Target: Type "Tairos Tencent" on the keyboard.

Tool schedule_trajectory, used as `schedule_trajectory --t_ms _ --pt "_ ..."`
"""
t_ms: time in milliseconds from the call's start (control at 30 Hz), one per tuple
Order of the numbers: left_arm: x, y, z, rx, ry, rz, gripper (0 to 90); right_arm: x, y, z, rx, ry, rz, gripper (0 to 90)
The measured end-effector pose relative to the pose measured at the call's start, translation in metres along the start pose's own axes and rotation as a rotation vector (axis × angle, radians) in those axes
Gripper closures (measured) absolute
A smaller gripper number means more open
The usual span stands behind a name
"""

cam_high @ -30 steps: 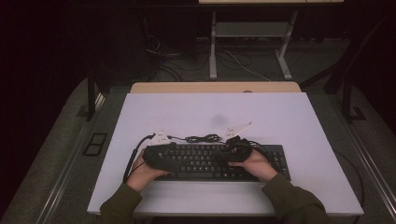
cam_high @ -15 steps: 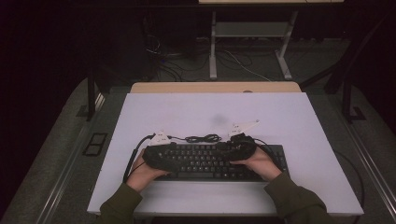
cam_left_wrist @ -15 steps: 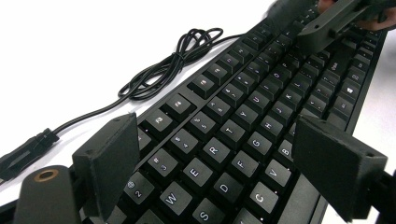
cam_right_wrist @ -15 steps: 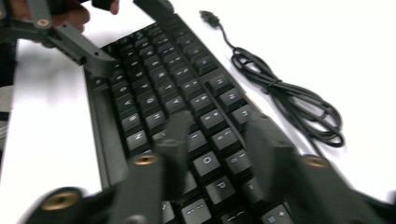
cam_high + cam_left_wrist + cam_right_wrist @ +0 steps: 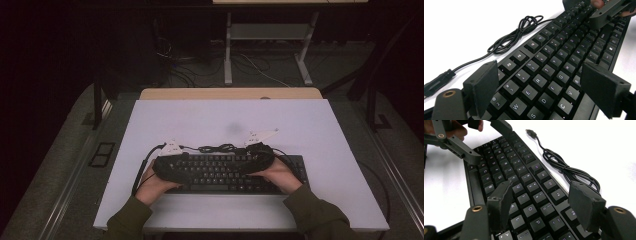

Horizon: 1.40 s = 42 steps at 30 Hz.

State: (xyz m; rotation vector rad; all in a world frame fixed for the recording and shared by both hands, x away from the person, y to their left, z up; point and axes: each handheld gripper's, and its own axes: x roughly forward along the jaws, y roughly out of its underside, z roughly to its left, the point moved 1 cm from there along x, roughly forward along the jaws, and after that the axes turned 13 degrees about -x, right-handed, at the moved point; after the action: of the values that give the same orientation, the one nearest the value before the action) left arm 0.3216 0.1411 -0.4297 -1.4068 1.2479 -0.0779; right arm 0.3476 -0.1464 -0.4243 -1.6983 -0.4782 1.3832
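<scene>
Lying near the white table's (image 5: 320, 130) front edge: black keyboard (image 5: 554, 65), ends cut off. Left gripper (image 5: 541, 85) and right gripper (image 5: 541, 203) are held spread above the keys; coiled cable (image 5: 566, 170) lies beside.

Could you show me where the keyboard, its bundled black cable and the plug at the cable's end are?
keyboard (image 5: 554, 67): left gripper view, on the keys near its middle.
bundled cable (image 5: 564, 168): right gripper view, on the gathered loops.
plug (image 5: 530, 131): right gripper view, on the connector's body at the cable's free end.
</scene>
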Motion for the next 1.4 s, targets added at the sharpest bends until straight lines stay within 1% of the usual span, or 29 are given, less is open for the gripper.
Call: schedule_trajectory --t_ms 333,433,533,633,667,800,867,933,1000,1100,1133,1267,1300,1400 --pt "-0.008 0.002 0.006 -0.007 -0.004 -0.009 16.4 -0.001 0.0 0.0 0.004 0.003 -0.003 35.3" --pt "-0.011 0.003 0.007 -0.008 0.003 -0.016 19.2 0.0 0.0 0.0 0.003 0.004 0.0 35.4" --pt "-0.014 0.004 0.009 -0.004 0.003 -0.012 22.8 0.0 0.0 0.0 0.003 0.005 -0.002 35.4" --pt "-0.017 0.005 0.01 -0.006 0.005 -0.013 29.3 -0.001 0.0 0.0 0.004 0.005 -0.002 35.4" --pt "-0.018 0.006 0.011 -0.001 0.008 -0.01 31.8 -0.001 0.0 0.0 0.005 0.005 -0.001 35.4" --pt "-0.02 0.008 0.013 -0.002 0.013 0.007 43.9 -0.001 0.0 -0.001 0.004 0.006 -0.002 35.4" --pt "-0.021 0.008 0.014 -0.001 0.013 0.007 52.1 -0.001 0.0 0.0 0.004 0.006 -0.002 35.4" --pt "-0.023 0.009 0.015 -0.001 0.013 0.008 62.5 -0.001 0.0 0.0 0.004 0.007 -0.002 35.4" --pt "-0.024 0.009 0.016 -0.004 0.024 0.017 73.2 -0.001 0.0 0.0 0.005 0.007 -0.003 35.4" --pt "-0.025 0.01 0.018 -0.011 0.036 0.031 86.8 -0.001 0.0 0.0 0.005 0.007 -0.003 35.4" --pt "-0.025 0.01 0.018 -0.012 0.039 0.037 89.2 -0.001 0.0 0.0 0.006 0.008 -0.002 35.4" --pt "-0.024 0.011 0.019 -0.02 0.046 0.049 89.3 -0.002 0.0 0.0 0.004 0.01 -0.005 35.4" --pt "-0.024 0.011 0.019 -0.013 0.047 0.055 89.4 -0.002 0.0 0.0 0.004 0.01 -0.004 35.4" --pt "-0.022 0.011 0.018 -0.013 0.044 0.063 89.4 -0.002 0.0 0.0 0.003 0.01 -0.005 35.4"
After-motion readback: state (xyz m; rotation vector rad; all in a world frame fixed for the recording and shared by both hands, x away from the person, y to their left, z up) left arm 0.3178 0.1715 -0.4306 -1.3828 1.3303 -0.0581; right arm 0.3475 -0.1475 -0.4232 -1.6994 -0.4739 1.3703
